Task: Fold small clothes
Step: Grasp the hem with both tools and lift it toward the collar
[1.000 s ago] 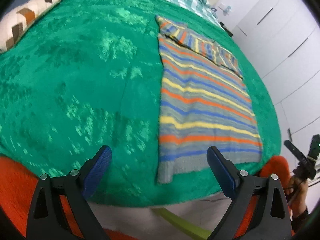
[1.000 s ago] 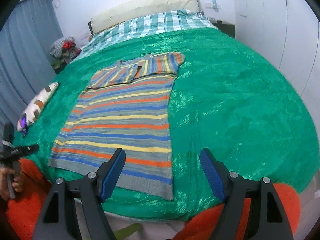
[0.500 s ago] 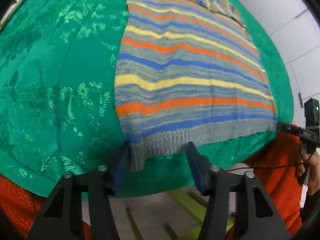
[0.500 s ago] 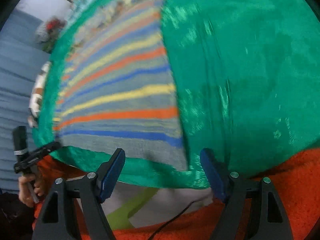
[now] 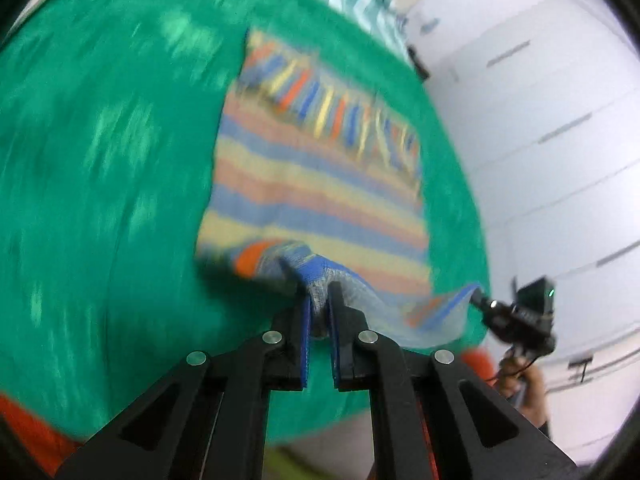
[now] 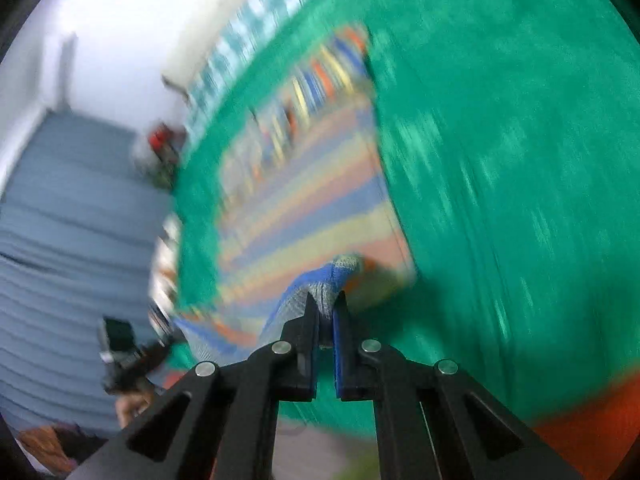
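Knit hem: you have the striped sweater (image 5: pixel 316 196) by its near hem at both corners, the rest lying flat on the green bedspread (image 5: pixel 100 200)
Left gripper (image 5: pixel 319 300): clamped on the hem's left corner, grey ribbing bunched between the blue pads and lifted off the bed
Right gripper (image 6: pixel 326 306): closed on the right corner the same way — only a small tuck of ribbing shows above the fingertips
Slip risk: the bite on both sides looks shallow, so a quick pull toward the collar could drag the knit out of one clamp and drop that corner
Skew risk: if you carry one hand ahead of the other, the hem will likely land crooked and the stripes will not line up
Stretch risk: the hem sags between your hands; pulling them apart to flatten it could distort the loose knit
Drag risk: the plush bedspread may grip the sweater's underside — lift too low and the body could bunch rather than fold
Visibility: both views are motion-blurred, so judging the landing line by the collar is uncertain
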